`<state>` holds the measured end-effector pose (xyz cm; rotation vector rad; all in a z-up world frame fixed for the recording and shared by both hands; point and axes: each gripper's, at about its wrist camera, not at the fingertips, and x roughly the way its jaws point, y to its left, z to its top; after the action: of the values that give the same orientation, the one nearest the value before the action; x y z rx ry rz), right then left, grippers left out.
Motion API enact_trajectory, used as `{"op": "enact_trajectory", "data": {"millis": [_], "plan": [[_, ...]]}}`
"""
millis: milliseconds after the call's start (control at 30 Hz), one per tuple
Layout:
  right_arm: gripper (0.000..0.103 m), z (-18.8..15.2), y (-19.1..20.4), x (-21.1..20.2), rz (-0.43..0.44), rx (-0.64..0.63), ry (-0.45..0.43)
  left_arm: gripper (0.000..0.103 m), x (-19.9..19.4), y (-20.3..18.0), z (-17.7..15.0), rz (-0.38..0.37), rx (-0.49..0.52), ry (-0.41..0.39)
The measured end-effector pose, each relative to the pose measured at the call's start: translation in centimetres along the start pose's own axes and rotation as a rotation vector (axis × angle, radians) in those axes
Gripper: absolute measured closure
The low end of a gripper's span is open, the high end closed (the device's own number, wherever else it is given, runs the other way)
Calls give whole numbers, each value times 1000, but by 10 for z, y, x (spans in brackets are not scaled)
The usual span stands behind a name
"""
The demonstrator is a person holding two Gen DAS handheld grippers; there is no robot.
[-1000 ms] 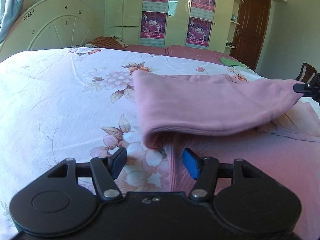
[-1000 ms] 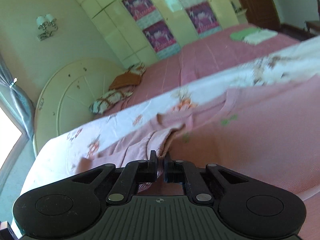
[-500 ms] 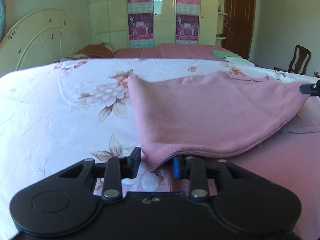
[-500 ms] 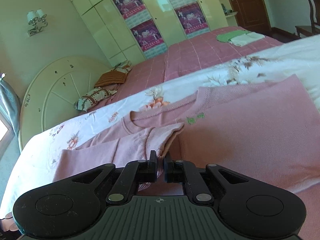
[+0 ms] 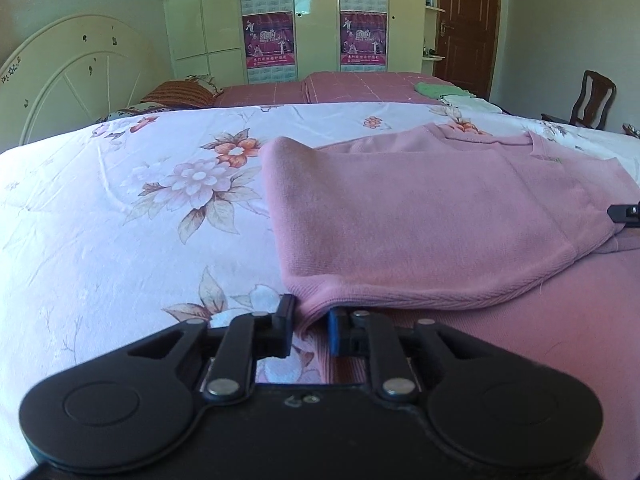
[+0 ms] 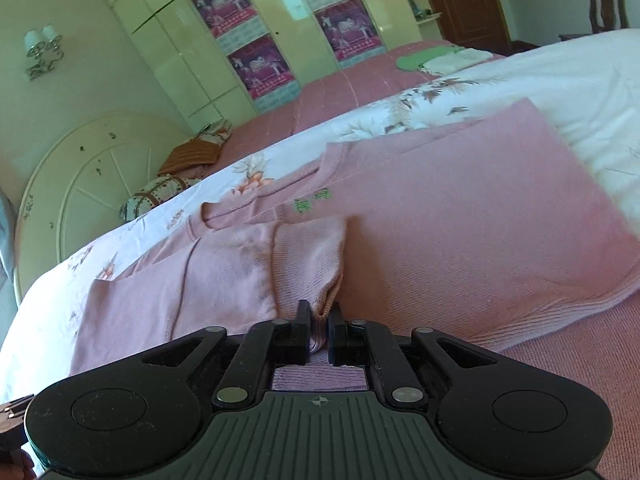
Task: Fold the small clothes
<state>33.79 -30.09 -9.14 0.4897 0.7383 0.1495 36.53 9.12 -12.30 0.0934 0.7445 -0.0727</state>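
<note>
A pink knit sweater [image 5: 420,220] lies on the floral bed sheet [image 5: 120,208], its left side folded over the body. My left gripper [image 5: 310,330] is nearly shut, its jaws pinching the ribbed hem corner of the folded part low over the bed. My right gripper [image 6: 319,332] is shut on the sleeve cuff [image 6: 312,256] of the same sweater [image 6: 460,216], laid across the chest near a small green logo [image 6: 312,202]. The right gripper's tip shows at the right edge of the left wrist view [image 5: 626,214].
A white headboard [image 5: 72,76] stands at the far left. A second bed with a pink cover [image 5: 340,88] holds a pillow [image 5: 180,94] and folded green and white clothes [image 5: 444,90]. A wooden chair [image 5: 592,98] stands at the right by a brown door.
My left gripper has closed from open onto the hem corner. Both grippers have lowered the folded side and sleeve down onto the sweater's body.
</note>
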Motion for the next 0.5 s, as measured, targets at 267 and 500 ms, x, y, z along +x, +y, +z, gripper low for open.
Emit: {"op": "enact_trajectory", "data": {"millis": [267, 500], "plan": [[98, 16, -8, -3, 62, 40, -3, 77, -4, -1, -5, 35, 2, -10], [98, 12, -4, -5, 8, -22, -27, 77, -3, 1, -3, 32, -1, -1]]}}
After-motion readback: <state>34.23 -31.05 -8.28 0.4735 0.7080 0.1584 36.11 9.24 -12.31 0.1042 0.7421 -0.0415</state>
